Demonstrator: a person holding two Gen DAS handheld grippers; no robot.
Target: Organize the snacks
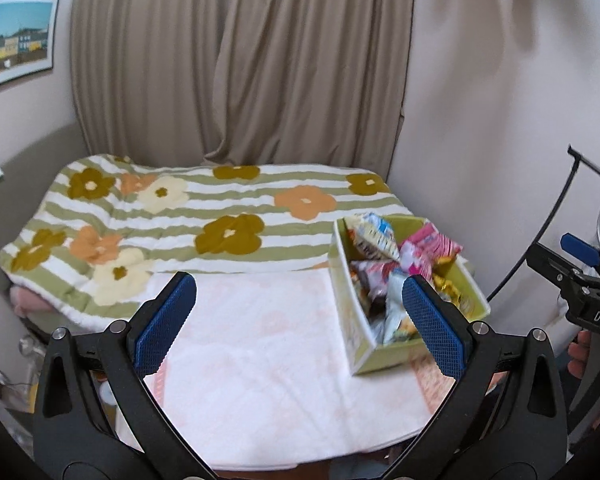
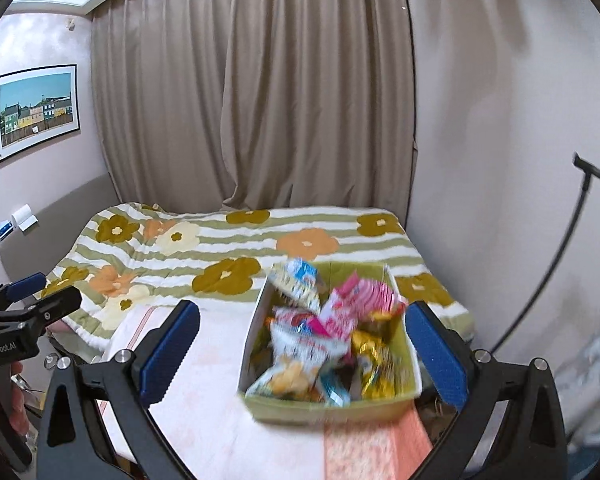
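Observation:
A green open box [image 1: 478, 298] [image 2: 332, 404] stands on a white and pink towel [image 1: 260, 344] [image 2: 220, 392] at the right side of the bed. It is filled with several colourful snack packets [image 1: 384, 248] [image 2: 320, 332], pink, white and gold. My left gripper [image 1: 300, 320] is open and empty, held above the towel with its right finger in front of the box. My right gripper [image 2: 302, 350] is open and empty, its jaws spread wide above the near part of the box. The right gripper also shows in the left wrist view [image 1: 576, 272] at the far right.
A flowered green-striped blanket [image 1: 204, 216] [image 2: 236, 256] covers the far part of the bed. Beige curtains [image 1: 240, 60] hang behind. A framed picture [image 2: 36, 112] hangs on the left wall. A black stand [image 2: 560, 260] rises at the right.

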